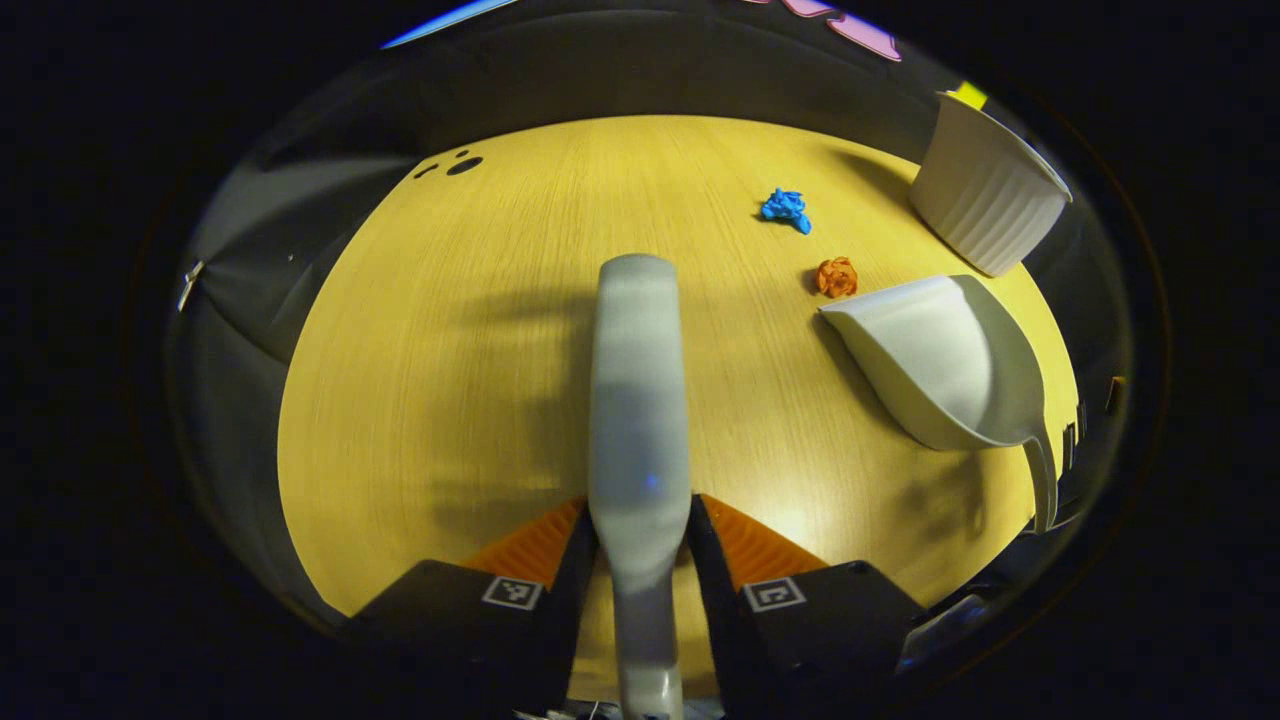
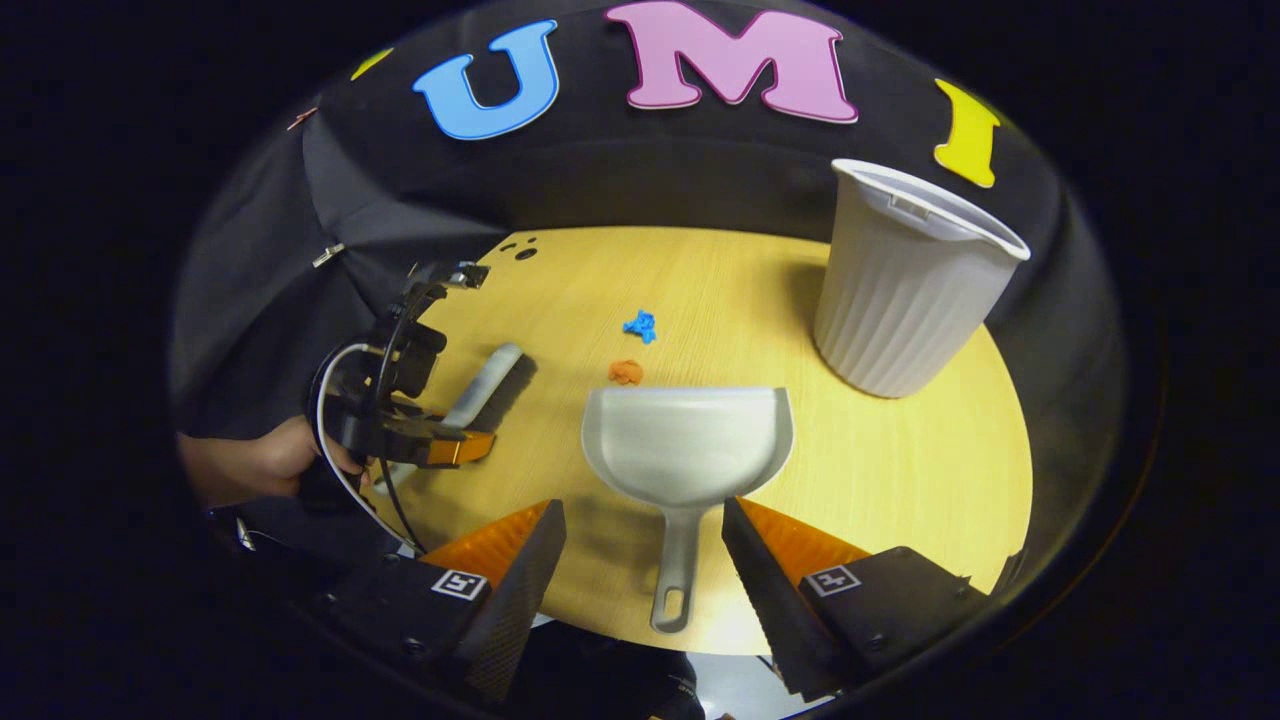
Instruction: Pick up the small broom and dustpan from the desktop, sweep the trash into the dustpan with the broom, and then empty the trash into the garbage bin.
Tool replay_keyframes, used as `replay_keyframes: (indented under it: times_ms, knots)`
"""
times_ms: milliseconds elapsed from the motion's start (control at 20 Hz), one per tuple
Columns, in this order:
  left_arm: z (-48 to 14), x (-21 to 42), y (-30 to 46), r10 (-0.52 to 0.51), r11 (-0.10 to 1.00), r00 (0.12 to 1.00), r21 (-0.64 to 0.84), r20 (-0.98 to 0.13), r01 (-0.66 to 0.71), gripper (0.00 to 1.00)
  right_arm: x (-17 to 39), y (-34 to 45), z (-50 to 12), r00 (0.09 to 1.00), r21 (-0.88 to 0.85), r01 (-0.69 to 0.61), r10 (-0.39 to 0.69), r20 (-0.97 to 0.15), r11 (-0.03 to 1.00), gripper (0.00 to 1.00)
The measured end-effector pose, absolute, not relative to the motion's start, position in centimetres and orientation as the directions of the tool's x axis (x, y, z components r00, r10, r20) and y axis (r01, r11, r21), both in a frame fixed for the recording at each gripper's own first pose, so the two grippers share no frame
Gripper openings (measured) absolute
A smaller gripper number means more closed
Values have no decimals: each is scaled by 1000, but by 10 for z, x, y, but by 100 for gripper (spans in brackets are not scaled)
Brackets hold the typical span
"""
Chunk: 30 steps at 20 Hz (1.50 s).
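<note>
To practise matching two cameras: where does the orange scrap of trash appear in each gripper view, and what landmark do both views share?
Left gripper view: orange scrap right of centre, just beyond the dustpan's lip.
Right gripper view: orange scrap near centre, just beyond the dustpan's front edge.
Shared landmark: the white ribbed garbage bin.

On the table (image 2: 900,480) lay two pieces of crumpled trash: one blue scrap (image 2: 640,326) and one orange scrap (image 2: 626,372). There was one dustpan (image 2: 688,440), one small broom (image 1: 638,400), and one ribbed garbage bin (image 2: 905,280) near the table's far right edge. Two grippers were present, the left gripper (image 1: 640,545) and the right gripper (image 2: 645,550).
</note>
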<state>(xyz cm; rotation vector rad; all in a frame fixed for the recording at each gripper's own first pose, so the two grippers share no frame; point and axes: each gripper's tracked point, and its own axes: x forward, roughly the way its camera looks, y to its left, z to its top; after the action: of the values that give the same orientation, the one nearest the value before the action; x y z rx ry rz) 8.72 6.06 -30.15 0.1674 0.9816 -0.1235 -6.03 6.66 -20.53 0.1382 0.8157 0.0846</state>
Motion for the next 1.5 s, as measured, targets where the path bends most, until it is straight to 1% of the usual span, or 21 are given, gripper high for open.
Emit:
replay_keyframes:
  times_ms: [50, 100, 300, 400, 600, 650, 800, 1000, 1050, 1100, 1200, 1300, 1350, 1450, 1500]
  knots:
    - [-302, 89, 60, -28, 984, 564, 76, -825, 161, 53, -61, 67, -210, 663, 168, -20, 138, -736, 986, 99]
    - [-301, 89, 60, -24, 988, 573, 68, -819, 140, 39, -62, 68, -216, 645, 180, -16, 148, -750, 984, 99]
    - [-299, 89, 61, -66, 991, 629, 25, -774, 135, 31, -66, 62, -232, 592, 219, 34, 157, -790, 975, 99]
    - [-297, 84, 60, -102, 991, 636, -20, -765, 134, 28, -69, 59, -239, 562, 232, 62, 158, -812, 971, 99]
    - [-284, 66, 63, -118, 993, 662, -69, -740, 99, 27, -75, 51, -251, 512, 204, 60, 145, -847, 977, 99]
    - [-278, 61, 62, -113, 993, 671, -63, -733, 98, 27, -75, 50, -254, 500, 197, 55, 144, -854, 979, 99]
    - [-257, 41, 63, -68, 991, 682, 31, -728, 132, 27, -71, 49, -263, 494, 188, 63, 133, -859, 980, 99]
    - [-228, 21, 43, -85, 986, 720, 45, -688, 160, 26, -65, 45, -289, 450, 196, 123, 122, -885, 973, 99]
    - [-224, 18, 37, -93, 985, 723, 41, -684, 165, 26, -62, 44, -295, 445, 201, 146, 117, -888, 969, 99]
    - [-223, 14, 33, -96, 986, 715, 31, -692, 163, 27, -57, 40, -302, 441, 183, 171, 91, -893, 968, 99]
    - [-223, 9, 29, -82, 992, 697, 9, -712, 127, 27, -49, 35, -316, 428, 146, 189, 52, -902, 971, 96]
    - [-223, 8, 30, -64, 996, 696, 0, -716, 91, 27, -44, 39, -324, 416, 137, 174, 53, -908, 975, 93]
    - [-223, 5, 33, -47, 997, 693, 8, -719, 76, 27, -41, 42, -328, 412, 134, 157, 58, -909, 979, 93]
    - [-226, 3, 37, -19, 998, 688, 27, -726, 55, 28, -39, 51, -338, 395, 141, 131, 79, -915, 981, 86]
    - [-227, 1, 39, -6, 998, 685, 34, -729, 46, 27, -43, 56, -341, 369, 149, 129, 92, -925, 980, 79]
